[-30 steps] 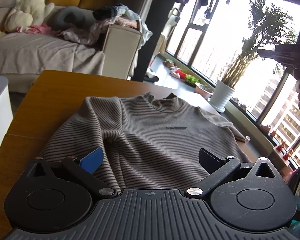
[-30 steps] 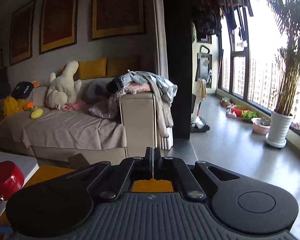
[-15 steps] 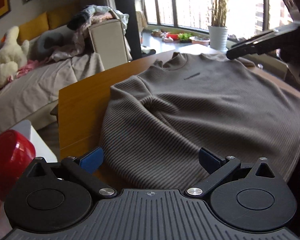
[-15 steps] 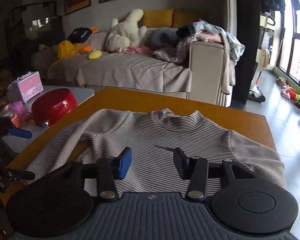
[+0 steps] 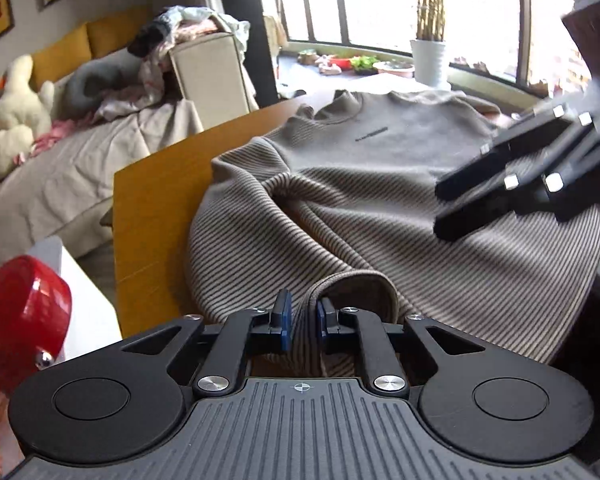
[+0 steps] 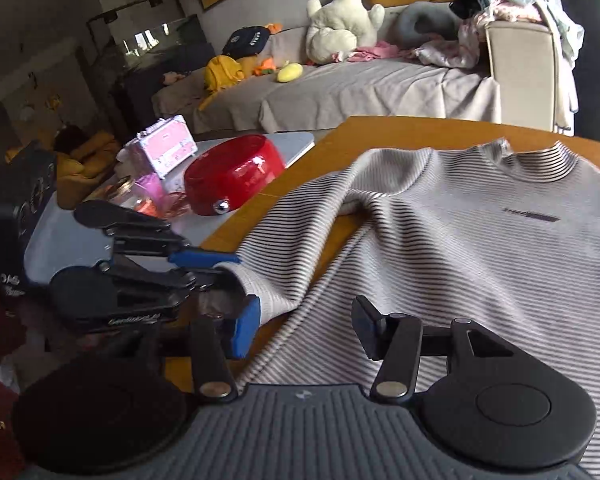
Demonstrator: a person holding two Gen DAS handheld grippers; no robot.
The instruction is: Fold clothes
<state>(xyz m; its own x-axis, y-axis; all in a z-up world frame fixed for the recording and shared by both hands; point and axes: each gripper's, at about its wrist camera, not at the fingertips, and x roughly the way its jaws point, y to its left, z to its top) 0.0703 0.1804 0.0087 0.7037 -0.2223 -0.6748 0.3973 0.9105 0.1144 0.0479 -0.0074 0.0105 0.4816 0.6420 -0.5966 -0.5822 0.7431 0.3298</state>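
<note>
Your left gripper [image 5: 300, 318] is pinched on the near sleeve cuff [image 5: 352, 284] of the striped sweater [image 5: 380, 184], which lies face up on the wooden table [image 5: 156, 200] with its collar at the far side. That grip likely gives you a handle for folding the sleeve in over the body. Your right gripper [image 6: 304, 326] has just been opening and hangs half-spread over the near hem, nothing pressed between its pads, probably ready to pin or take the hem. To the left, a red bowl [image 6: 232, 176] and a pink case [image 6: 162, 152] sit on a grey side table [image 6: 300, 142] just beside the sleeve. The sofa [image 6: 340, 92] stands well beyond.
</note>
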